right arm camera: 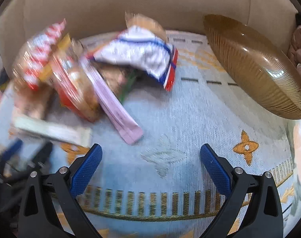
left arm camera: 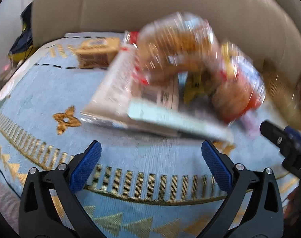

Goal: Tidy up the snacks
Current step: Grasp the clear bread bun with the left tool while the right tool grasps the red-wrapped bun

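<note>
Two grippers hang over a light blue cloth [right arm camera: 182, 119] with gold marks, and both frames are blurred. Left gripper [left arm camera: 151, 154] has its blue pads wide apart and nothing is between them; the cloth shows in the gap. Right gripper [right arm camera: 151, 157] is the same, spread wide and empty, above a bare part of the cloth. Snacks lie in a loose heap ahead of the fingers, in front of a beige sofa back [left arm camera: 170, 4]. In the left view a clear bread bag [left arm camera: 176, 45] sits on top of a flat tray pack [left arm camera: 118, 83], and a pale box [left arm camera: 176, 119] lies at the near edge of the heap, just ahead of the left gripper. A brown carton [left arm camera: 97, 51] stands apart, farther back on the cloth. In the right view a white bag [right arm camera: 142, 53] with blue and red edges is at the back, a pink pack [right arm camera: 118, 107] points toward the camera, and a red pack [right arm camera: 71, 87] leans beside it. An amber bowl [right arm camera: 255, 67] stands tilted at the right, well apart from the heap. I cannot read any label.
</note>
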`<state>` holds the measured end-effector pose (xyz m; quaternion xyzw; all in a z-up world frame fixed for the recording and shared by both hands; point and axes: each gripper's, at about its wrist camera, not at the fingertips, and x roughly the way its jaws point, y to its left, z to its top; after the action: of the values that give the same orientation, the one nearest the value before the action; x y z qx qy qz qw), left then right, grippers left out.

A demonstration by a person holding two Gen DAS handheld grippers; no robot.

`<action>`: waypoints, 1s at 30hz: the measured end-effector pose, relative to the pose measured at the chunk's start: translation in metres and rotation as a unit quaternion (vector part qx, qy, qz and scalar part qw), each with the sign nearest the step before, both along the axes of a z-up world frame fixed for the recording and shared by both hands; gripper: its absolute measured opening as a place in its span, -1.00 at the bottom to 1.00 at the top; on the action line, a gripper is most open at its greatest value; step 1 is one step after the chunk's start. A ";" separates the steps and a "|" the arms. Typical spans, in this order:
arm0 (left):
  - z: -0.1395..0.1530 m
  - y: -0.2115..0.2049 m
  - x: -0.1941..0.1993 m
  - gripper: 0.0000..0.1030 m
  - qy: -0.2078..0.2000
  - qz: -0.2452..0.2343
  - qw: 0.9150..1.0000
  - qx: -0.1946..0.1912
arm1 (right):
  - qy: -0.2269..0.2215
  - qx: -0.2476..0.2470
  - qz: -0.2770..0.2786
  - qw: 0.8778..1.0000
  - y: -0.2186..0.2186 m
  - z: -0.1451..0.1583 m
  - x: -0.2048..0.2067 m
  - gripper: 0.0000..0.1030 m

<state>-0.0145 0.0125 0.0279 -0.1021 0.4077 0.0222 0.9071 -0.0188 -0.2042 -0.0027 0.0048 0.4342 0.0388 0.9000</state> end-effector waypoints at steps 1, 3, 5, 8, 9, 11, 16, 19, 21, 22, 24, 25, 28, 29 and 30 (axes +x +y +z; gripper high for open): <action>0.009 0.006 -0.003 0.94 -0.017 0.012 1.000 -0.013 | -0.016 0.002 0.005 1.000 0.000 0.007 -0.003 0.91; 0.027 0.016 -0.004 0.94 -0.041 0.032 0.998 -0.032 | -0.050 -0.002 0.021 0.999 0.004 0.023 -0.009 0.91; 0.042 0.024 0.005 0.94 -0.046 0.028 0.997 -0.052 | -0.073 -0.015 0.042 0.996 0.010 0.031 -0.015 0.91; 0.058 0.031 0.028 0.94 -0.040 0.009 0.998 -0.056 | -0.086 -0.041 0.082 0.992 0.024 0.034 -0.017 0.88; 0.060 0.032 0.038 0.94 -0.031 -0.005 0.998 -0.063 | -0.087 -0.048 0.094 0.991 0.030 0.035 -0.019 0.86; 0.062 0.031 0.053 0.94 -0.019 -0.020 0.997 -0.070 | -0.089 -0.064 0.116 0.987 0.039 0.034 -0.018 0.80; 0.059 0.022 0.079 0.94 -0.008 -0.065 0.993 -0.096 | -0.097 -0.047 0.129 0.986 0.043 0.038 -0.008 0.72; 0.052 0.011 0.091 0.94 -0.001 -0.082 0.993 -0.087 | -0.090 -0.034 0.140 0.985 0.051 0.032 0.005 0.60; 0.046 0.009 0.096 0.88 0.005 -0.103 0.990 -0.098 | -0.080 -0.028 0.148 0.985 0.054 0.026 0.013 0.45; 0.046 0.011 0.094 0.47 -0.007 -0.096 0.991 -0.093 | -0.076 -0.026 0.154 0.985 0.057 0.023 0.015 0.34; 0.050 0.015 0.087 0.27 -0.039 -0.071 0.994 -0.071 | -0.076 -0.024 0.160 0.984 0.064 0.021 0.017 -0.36; 0.054 0.015 0.084 0.23 -0.048 -0.064 0.996 -0.050 | -0.080 -0.015 0.161 0.984 0.065 0.022 0.016 -0.43; 0.063 0.020 0.079 0.21 -0.063 -0.059 0.995 -0.047 | -0.086 0.013 0.165 0.982 0.062 0.028 0.013 -0.51; 0.065 0.023 0.077 0.21 -0.067 -0.055 0.995 -0.049 | -0.096 0.029 0.161 0.982 0.059 0.035 0.011 -0.52; 0.070 0.024 0.075 0.21 -0.073 -0.050 0.995 -0.047 | -0.104 0.040 0.156 0.981 0.056 0.041 0.010 -0.52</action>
<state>0.0604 0.0367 0.0977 -0.1253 0.3460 -0.0500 0.9285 -0.0092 -0.1485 0.0382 -0.0306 0.3318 0.1964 0.9221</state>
